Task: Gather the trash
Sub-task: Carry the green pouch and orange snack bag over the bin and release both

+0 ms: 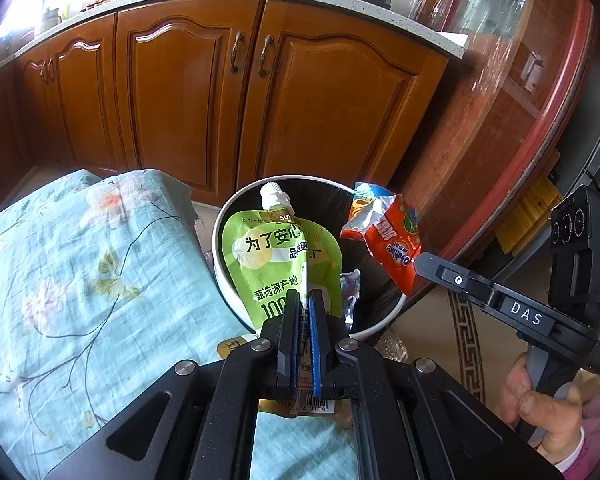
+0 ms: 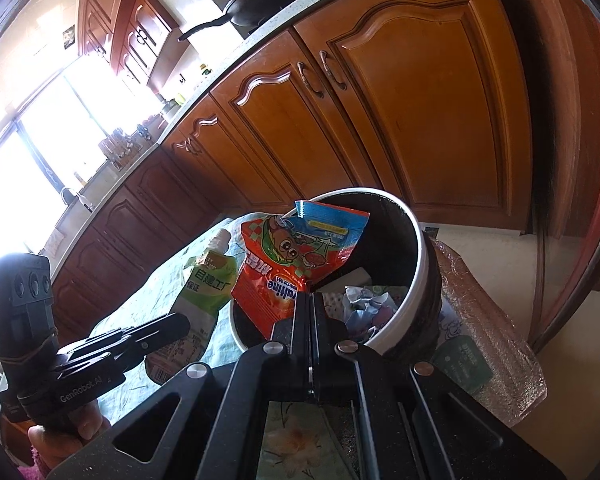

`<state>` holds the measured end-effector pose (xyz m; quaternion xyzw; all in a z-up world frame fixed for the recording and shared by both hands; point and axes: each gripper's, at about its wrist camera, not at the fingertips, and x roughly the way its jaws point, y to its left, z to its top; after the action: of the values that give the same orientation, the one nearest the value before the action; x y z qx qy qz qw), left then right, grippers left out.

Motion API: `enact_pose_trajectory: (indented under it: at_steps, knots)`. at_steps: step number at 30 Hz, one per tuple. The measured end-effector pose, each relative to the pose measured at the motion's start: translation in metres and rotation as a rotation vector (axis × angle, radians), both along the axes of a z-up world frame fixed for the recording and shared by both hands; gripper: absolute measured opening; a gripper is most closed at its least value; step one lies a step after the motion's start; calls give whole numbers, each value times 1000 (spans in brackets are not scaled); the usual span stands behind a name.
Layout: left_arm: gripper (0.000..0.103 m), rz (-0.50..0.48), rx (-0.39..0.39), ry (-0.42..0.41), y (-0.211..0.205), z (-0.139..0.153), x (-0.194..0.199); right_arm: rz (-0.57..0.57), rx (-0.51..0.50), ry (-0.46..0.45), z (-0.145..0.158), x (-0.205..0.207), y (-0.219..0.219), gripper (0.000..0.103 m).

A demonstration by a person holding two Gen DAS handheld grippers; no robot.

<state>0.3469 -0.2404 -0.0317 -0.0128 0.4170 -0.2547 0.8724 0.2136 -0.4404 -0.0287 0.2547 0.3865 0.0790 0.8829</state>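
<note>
Where the left wrist view looks down, the left gripper [image 1: 305,300] clamps the pouch [image 1: 278,264] by its base, spout pointing up and away over the bin [image 1: 224,216]. Right wrist view: right gripper [image 2: 311,308] pinches the wrapper [image 2: 296,264], long axis upright, above the bin's rim.

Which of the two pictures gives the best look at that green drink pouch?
The left wrist view: the green pouch faces the camera, spout up, pinched by the left gripper above the bin. In the right wrist view, the pouch shows only partly, beside the red wrapper.
</note>
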Motion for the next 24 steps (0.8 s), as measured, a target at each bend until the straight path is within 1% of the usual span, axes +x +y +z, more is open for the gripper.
enact_pose_trajectory:
  at_steps: [6,15,24]
  knots:
    - [3,-2,8,19,-6,-6,5,0,-16,17,-3,8,-4,0]
    - [3,-4,28,27,-21,-3,15,-9,-27,48,-10,15,-11,0]
    - [3,0,51,40,-34,-7,24,-9,-46,68,-13,24,-12,0]
